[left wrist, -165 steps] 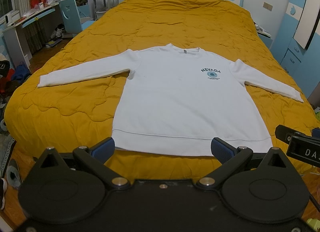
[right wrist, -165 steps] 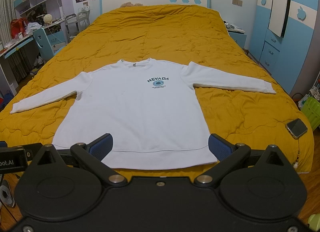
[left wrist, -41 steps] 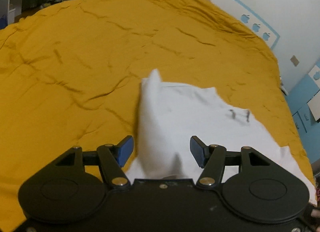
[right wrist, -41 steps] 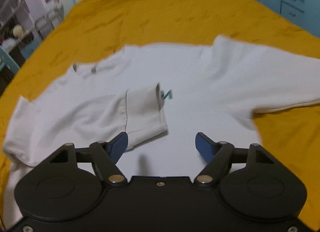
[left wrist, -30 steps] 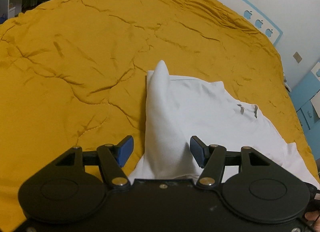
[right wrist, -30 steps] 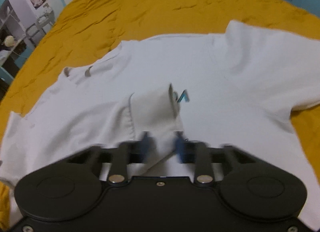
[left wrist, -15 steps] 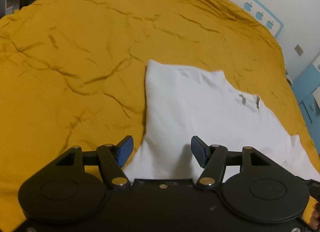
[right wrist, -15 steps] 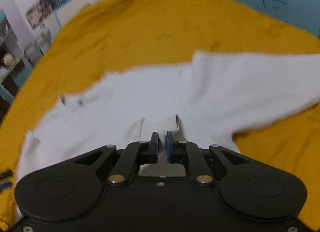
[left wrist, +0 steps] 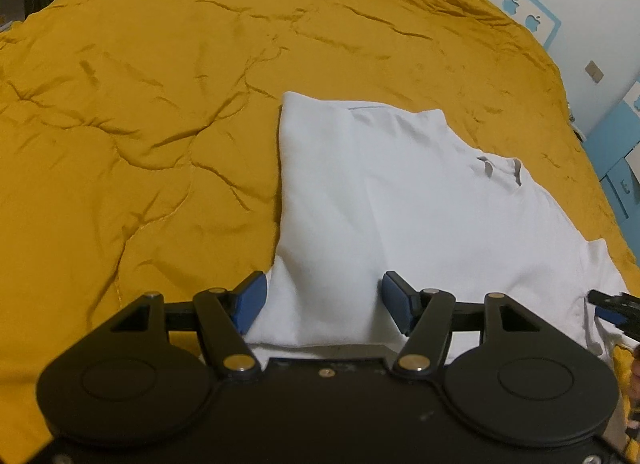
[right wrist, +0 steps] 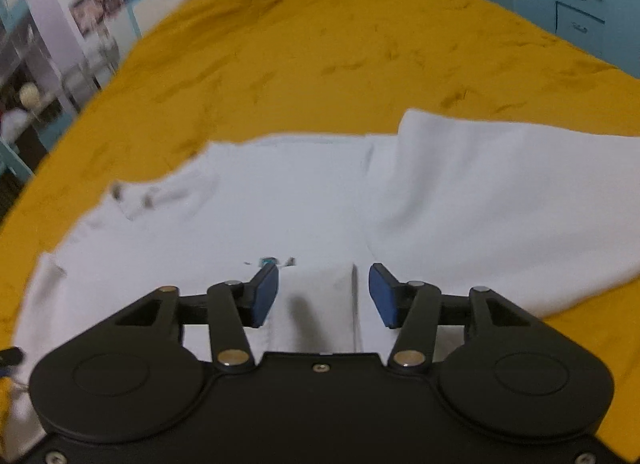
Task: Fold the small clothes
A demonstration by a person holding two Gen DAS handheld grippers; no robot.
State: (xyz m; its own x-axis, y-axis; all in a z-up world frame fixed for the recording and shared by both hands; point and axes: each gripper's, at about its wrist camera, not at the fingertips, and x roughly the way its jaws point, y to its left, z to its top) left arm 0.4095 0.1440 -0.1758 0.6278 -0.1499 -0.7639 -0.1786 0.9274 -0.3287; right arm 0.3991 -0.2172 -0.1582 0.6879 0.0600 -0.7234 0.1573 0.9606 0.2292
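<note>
On mustard quilt (left wrist: 160,143) — white sweatshirt (left wrist: 400,203), blue cabinets (right wrist: 580,15)

The white sweatshirt (left wrist: 400,199) lies flat on my bed's yellow quilt (left wrist: 140,123), partly folded. One side is turned inward to a straight edge; its cuff (right wrist: 320,296) rests on the body. The other sleeve (right wrist: 500,203) lies spread outward.

No legible text. White apple-shaped signs (left wrist: 510,4) on blue headboard trim; sweatshirt (right wrist: 320,203) print mostly covered, unreadable.
</note>
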